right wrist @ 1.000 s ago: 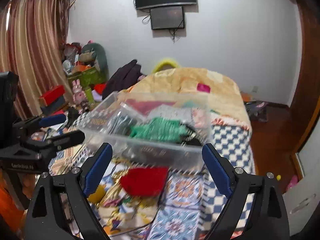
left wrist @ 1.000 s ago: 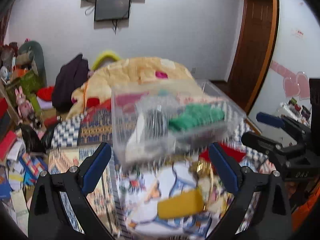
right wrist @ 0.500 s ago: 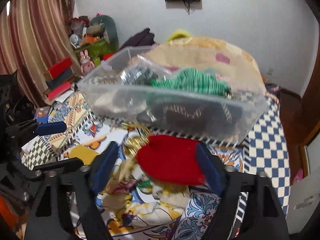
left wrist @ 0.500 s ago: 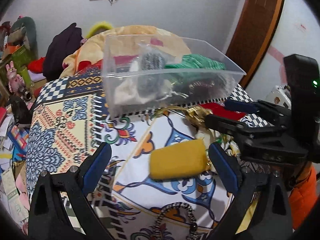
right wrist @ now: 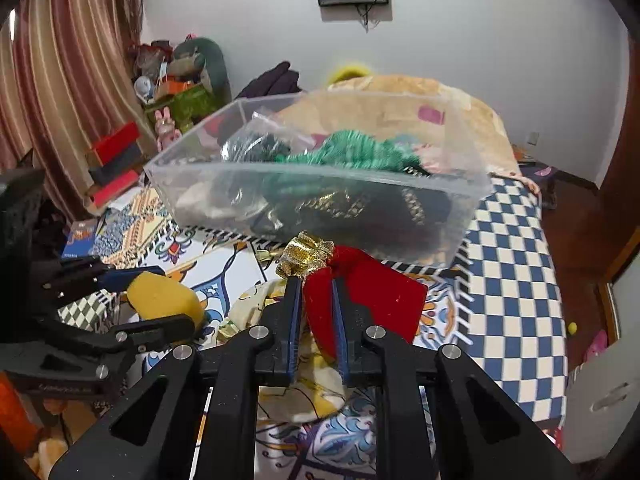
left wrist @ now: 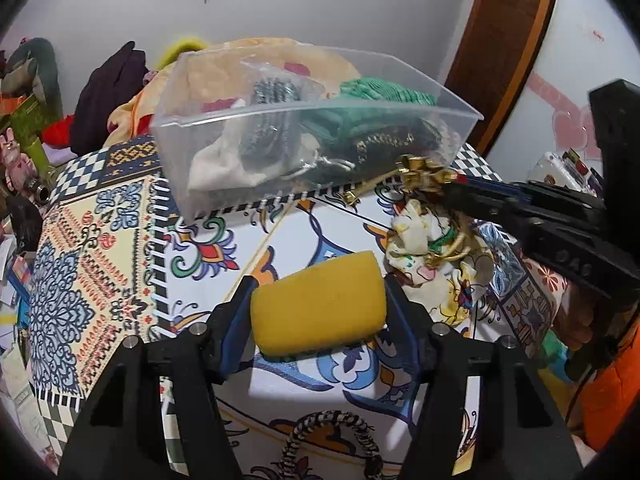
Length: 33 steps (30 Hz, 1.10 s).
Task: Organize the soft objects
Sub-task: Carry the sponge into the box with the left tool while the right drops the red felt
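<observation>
both hands have come down onto the bed since a second ago, when the two pairs of jaws hung wide apart above the patterned bedspread with nothing in them. now the left gripper has its jaws closing around the yellow sponge, one pad at each end of it, touching or very nearly so, though the sponge shows no squashing yet. the right gripper has its jaws closing too, nearly together, and pinched between them is a fold of the red velvet pouch, just below its gold ribbon tie. so i'd say two soft things are being picked at once, and the next call is to lift them clear and carry them over to the clear plastic bin. the sponge is a plain rounded block lying flat on the spread just in front of the bin. the pouch lies a little to its right, partly on a crumpled cream printed cloth; it looks limp and will likely dangle. the bin sits just beyond both, already holding a green knitted thing, a bagged dark bundle and other soft bits.
</observation>
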Tool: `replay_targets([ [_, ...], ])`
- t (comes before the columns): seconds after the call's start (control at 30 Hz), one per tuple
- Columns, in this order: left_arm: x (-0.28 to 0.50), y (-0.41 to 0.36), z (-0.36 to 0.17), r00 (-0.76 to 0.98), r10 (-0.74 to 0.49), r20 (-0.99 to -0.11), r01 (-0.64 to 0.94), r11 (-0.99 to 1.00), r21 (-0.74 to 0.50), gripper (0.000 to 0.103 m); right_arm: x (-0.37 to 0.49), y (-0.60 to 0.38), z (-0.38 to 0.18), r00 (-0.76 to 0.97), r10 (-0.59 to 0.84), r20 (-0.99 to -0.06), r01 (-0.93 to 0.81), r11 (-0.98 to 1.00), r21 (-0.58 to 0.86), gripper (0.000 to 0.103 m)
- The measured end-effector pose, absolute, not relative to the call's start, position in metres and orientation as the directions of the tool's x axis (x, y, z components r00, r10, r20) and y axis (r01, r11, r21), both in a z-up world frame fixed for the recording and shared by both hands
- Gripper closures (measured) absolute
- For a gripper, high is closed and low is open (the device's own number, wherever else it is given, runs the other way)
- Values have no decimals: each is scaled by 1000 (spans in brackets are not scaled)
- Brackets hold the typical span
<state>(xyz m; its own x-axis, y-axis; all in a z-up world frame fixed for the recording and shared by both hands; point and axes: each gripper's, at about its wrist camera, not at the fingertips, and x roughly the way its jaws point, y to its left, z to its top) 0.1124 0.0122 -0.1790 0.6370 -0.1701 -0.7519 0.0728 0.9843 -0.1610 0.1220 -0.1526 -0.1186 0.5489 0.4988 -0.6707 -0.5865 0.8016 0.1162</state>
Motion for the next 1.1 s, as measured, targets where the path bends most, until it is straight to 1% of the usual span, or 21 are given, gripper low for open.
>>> replay_targets([
  [0.23, 103, 20, -152, 698, -150, -701, 62, 987, -149, 43, 112, -166, -90, 605, 517, -606, -581, 807, 108, 90],
  [0.53, 106, 35, -94, 807, -128, -576, 44, 987, -157, 43, 107, -169, -52, 685, 529, -501, -569, 818, 86, 90],
  [0.67, 113, 39, -77, 837, -113, -535, 35, 987, -154, 43, 113, -169, -40, 712, 533, -458, -562, 823, 84, 90],
  [0.8, 127, 43, -67, 851, -106, -515, 27, 987, -158, 43, 121, -165, -28, 739, 530, -415, -550, 831, 82, 90],
  [0.97, 148, 41, -64, 854, -94, -511, 19, 989, -150, 43, 135, -163, -21, 765, 524, -374, -531, 842, 95, 90],
  [1.1, 167, 37, -69, 847, -91, -524, 16, 989, -146, 43, 147, -156, -22, 768, 521, -372, -526, 845, 98, 90],
])
